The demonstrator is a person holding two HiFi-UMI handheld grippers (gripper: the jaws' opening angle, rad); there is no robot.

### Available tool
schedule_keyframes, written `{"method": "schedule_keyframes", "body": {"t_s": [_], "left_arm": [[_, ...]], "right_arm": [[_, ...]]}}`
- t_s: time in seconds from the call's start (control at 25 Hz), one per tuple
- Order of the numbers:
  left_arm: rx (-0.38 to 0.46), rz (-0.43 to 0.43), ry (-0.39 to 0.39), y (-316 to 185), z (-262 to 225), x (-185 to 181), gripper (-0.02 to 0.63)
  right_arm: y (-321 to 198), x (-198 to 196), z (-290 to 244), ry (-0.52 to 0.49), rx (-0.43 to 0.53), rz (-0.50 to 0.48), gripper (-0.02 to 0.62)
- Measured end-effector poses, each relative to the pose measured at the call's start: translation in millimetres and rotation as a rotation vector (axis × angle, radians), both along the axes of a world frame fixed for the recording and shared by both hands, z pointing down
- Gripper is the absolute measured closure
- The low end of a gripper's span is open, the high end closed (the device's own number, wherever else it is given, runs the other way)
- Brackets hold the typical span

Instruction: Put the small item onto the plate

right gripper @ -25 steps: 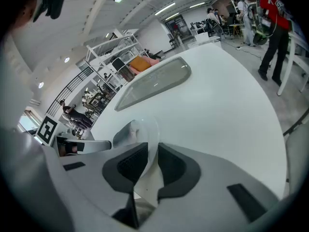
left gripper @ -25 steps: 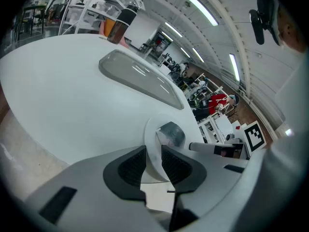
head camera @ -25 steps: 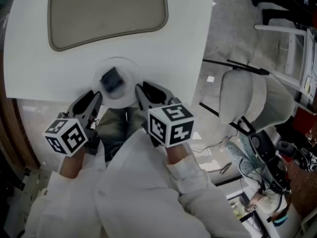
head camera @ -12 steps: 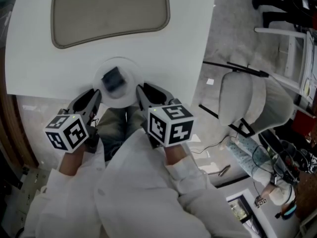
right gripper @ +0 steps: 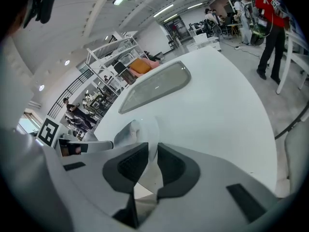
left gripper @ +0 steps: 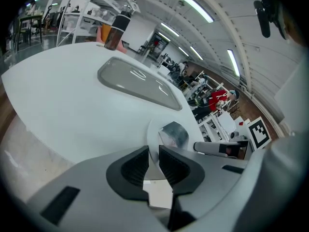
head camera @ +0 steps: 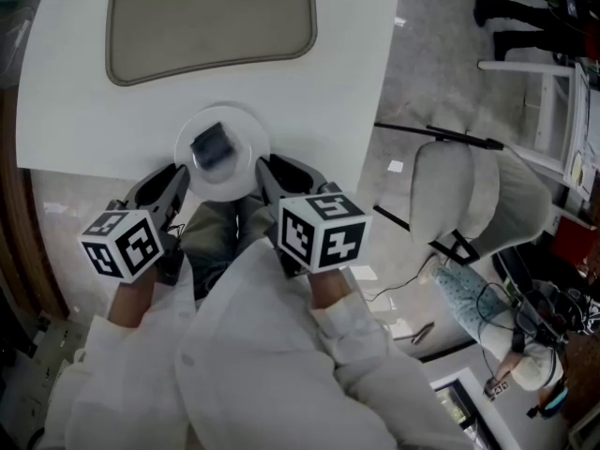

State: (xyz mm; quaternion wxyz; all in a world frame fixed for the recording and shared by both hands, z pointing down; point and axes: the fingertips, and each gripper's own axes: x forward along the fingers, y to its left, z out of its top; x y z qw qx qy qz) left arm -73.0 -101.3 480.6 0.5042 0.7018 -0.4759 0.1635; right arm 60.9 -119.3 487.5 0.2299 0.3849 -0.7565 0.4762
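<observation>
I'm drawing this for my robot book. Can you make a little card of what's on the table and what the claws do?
Table: white
Plate: white, at the table's near edge
Small item: dark, on the plate
Mat: grey, farther back
Left claw: jaws have just been closing, plate's rim between them
Right claw: shut on plate's other side

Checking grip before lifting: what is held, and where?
The plate, by its rim: left gripper, jaws just closed, on one side; right gripper on the opposite side.

No legible text or numbers
</observation>
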Motion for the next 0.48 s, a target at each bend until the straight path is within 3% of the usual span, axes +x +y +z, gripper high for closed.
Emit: {"method": "schedule_keyframes", "body": {"t_s": [0.48], "left_arm": [[0.069,-0.036,-0.026,-11.4,-16.1,15.4,0.535]], "right_arm": [[-11.9,15.6,-14.9,-0.033,0.039,-0.014,0.528]]}}
